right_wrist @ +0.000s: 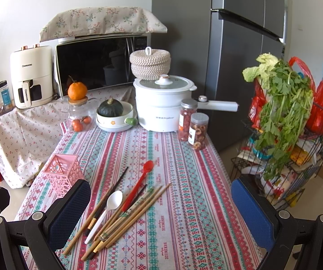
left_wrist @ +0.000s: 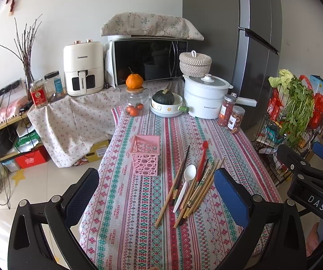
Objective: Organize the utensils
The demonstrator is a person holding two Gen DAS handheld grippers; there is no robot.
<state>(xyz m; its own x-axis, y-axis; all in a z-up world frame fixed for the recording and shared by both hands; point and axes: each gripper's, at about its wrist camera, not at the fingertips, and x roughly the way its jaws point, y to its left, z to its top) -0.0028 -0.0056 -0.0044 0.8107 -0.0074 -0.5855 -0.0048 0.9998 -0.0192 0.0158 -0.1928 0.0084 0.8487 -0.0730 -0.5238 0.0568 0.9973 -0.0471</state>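
Note:
A pink perforated holder stands upright on the patterned tablecloth; it also shows in the right wrist view. To its right lies a loose pile: several wooden chopsticks, black chopsticks, a white spoon and a red spoon. My left gripper is open and empty, above the table's near end, short of the pile. My right gripper is open and empty, hovering near the pile's right side.
At the table's far end stand a glass jar with an orange on top, a bowl holding a green squash, a white electric pot and two snack jars. A wire rack with greens stands to the right; the floor drops off at left.

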